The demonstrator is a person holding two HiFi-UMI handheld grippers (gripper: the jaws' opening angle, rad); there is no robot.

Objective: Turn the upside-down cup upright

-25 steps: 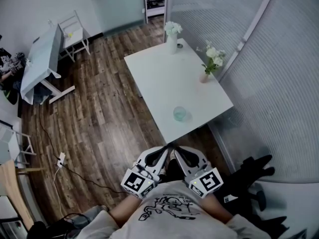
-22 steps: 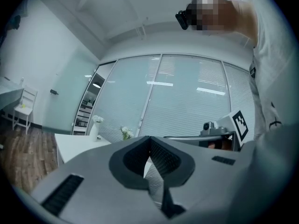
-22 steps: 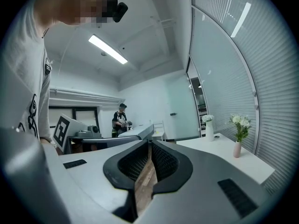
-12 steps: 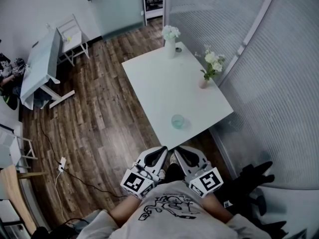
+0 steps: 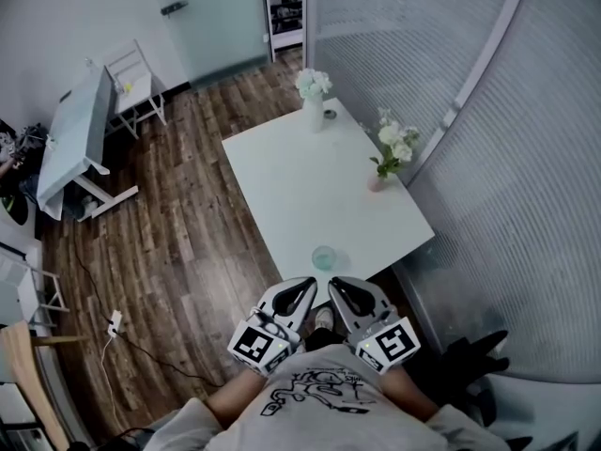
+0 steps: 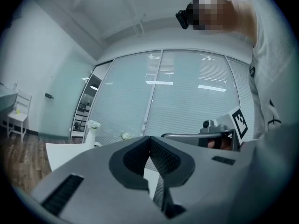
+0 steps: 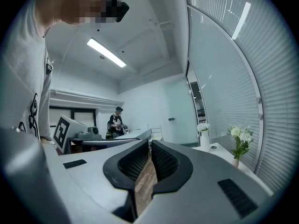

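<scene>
Cup untouched at near edge of desk, flip not yet begun; left tongs and right tongs both closed, empty, short of it.

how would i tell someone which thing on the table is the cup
Find the white table beside the slatted wall. The cup stands alone near the table edge closest to the person. Unlike the tall white vase and the small vase farther back, it is low, see-through, greenish and holds no flowers.
</scene>
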